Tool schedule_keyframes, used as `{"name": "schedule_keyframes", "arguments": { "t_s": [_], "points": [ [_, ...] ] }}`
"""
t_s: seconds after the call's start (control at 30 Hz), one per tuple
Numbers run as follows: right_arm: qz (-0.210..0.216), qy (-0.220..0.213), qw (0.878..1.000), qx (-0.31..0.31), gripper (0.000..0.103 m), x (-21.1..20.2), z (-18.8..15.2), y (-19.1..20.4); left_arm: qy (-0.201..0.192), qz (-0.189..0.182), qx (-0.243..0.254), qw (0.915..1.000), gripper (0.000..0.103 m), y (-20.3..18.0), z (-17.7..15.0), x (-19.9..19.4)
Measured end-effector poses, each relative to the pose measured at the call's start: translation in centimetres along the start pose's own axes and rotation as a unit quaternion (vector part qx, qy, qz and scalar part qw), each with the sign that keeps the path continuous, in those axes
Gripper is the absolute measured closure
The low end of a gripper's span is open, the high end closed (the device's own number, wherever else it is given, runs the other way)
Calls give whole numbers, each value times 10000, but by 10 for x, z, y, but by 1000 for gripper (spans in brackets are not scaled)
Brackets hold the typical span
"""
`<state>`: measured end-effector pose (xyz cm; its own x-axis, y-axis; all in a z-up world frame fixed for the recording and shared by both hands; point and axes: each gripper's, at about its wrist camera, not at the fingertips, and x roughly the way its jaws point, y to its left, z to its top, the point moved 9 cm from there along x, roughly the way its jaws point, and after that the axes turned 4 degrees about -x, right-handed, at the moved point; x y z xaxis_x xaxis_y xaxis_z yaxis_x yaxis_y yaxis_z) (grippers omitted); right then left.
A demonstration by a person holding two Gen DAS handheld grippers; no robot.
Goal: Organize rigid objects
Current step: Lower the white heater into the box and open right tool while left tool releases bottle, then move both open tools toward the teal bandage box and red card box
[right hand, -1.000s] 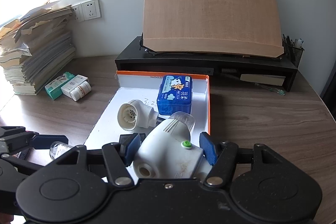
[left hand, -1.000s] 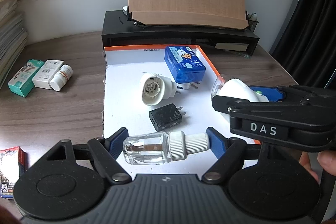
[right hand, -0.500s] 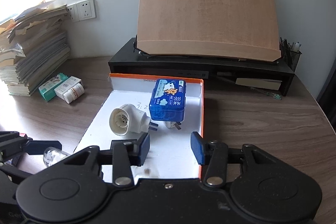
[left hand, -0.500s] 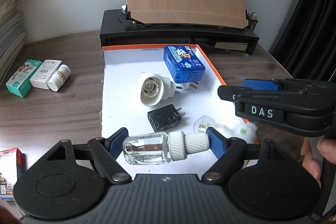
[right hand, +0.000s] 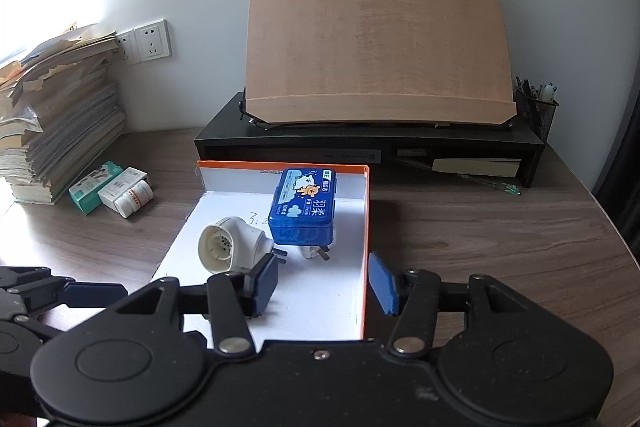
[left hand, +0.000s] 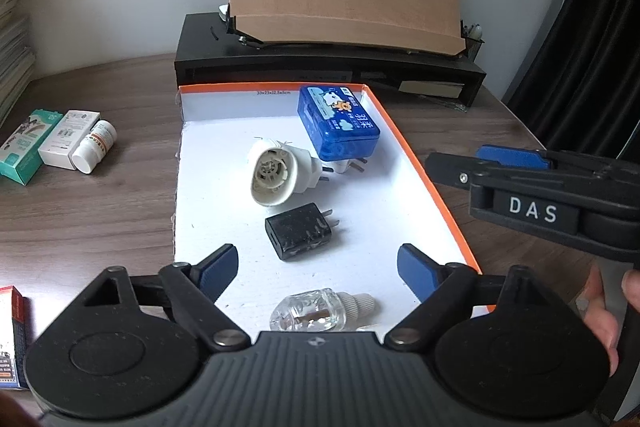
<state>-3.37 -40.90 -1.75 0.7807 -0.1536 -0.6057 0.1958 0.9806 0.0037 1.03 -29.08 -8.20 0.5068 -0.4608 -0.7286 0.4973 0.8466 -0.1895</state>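
A shallow white box with an orange rim (left hand: 424,183) lies on the wooden desk. In it are a blue case (left hand: 338,123), a white round plug device (left hand: 276,177) and a black charger (left hand: 300,231). A clear glass bottle with a white cap (left hand: 316,313) lies at the box's near end, below my open left gripper (left hand: 318,267), free of the fingers. My right gripper (right hand: 324,283) is open and empty over the box's right rim (right hand: 365,267); it also shows in the left wrist view (left hand: 532,187). The blue case (right hand: 304,211) and white plug device (right hand: 230,243) lie ahead of it.
Two small medicine boxes and a white pill bottle (left hand: 94,147) lie on the desk to the left. A black monitor stand (right hand: 368,143) with a wooden board stands behind the box. A paper stack (right hand: 52,123) is far left. A red box (left hand: 10,339) sits near left.
My left gripper opened and let the glass bottle drop into the box. My right gripper released the white device earlier, drew back and stays open; that device is out of sight now.
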Motion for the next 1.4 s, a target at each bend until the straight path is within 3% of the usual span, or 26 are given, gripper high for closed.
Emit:
{"name": "schedule_keyframes", "arguments": {
  "t_s": [0.2,0.4,0.63,1.4],
  "points": [
    [-9,-141,9999,-52,24,-7,8,7,-128,173,-135,9997,9,12,11,-10],
    [38,-117,9999,-29,17,-6,12,19,-108,584,-219,9980,7,33,18,-19],
    [24,-95,9999,-75,15,-2,14,36,-86,828,-507,9952,6,65,17,-28],
    [928,209,9938,-569,15,35,18,148,-155,1483,-1355,9795,6,171,11,-56]
  ]
}}
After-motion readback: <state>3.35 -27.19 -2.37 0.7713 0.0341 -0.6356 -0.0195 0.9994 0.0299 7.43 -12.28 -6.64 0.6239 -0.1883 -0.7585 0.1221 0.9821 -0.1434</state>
